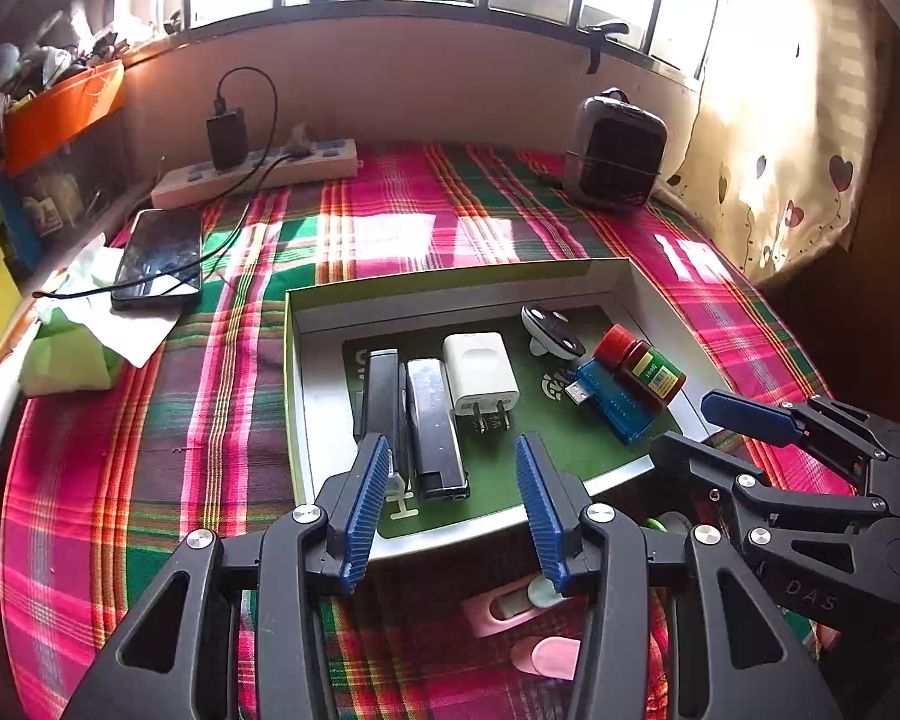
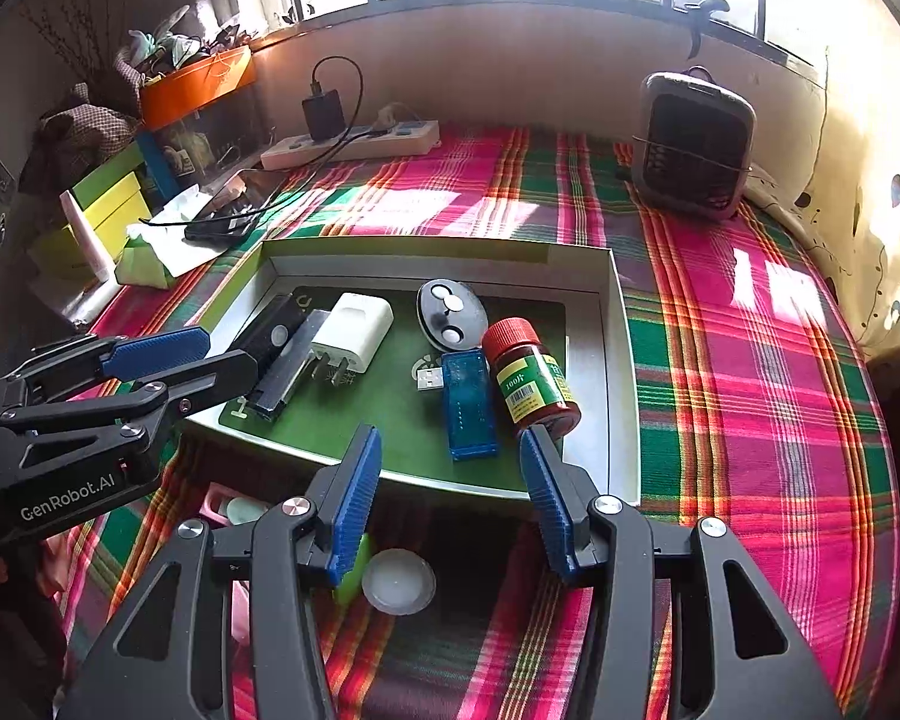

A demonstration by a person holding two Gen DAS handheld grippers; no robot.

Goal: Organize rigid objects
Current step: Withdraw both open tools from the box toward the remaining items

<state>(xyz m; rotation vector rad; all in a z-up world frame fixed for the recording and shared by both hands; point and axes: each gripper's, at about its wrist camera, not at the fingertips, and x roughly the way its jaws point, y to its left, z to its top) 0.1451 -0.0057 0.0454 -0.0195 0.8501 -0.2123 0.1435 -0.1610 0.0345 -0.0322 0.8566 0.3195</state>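
Grippers hover with jaws apart and empty: your left gripper [image 1: 453,504], right gripper [image 2: 450,498]. Shallow cardboard tray [image 2: 621,324] already holds the white charger [image 2: 354,330]. Next, centre on the round white lid [image 2: 399,582] before closing.

Pink case [image 1: 513,603] half hidden behind left tongs [image 1: 453,510]. Bottle [image 2: 534,375] label print too small to read. White disc [image 2: 399,582] partly covered by right tongs [image 2: 450,504].

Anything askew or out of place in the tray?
Mostly tidy. The red-capped bottle lies on its side beside the blue USB stick, both angled against the neat stapler row. A white round lid sits outside the tray.
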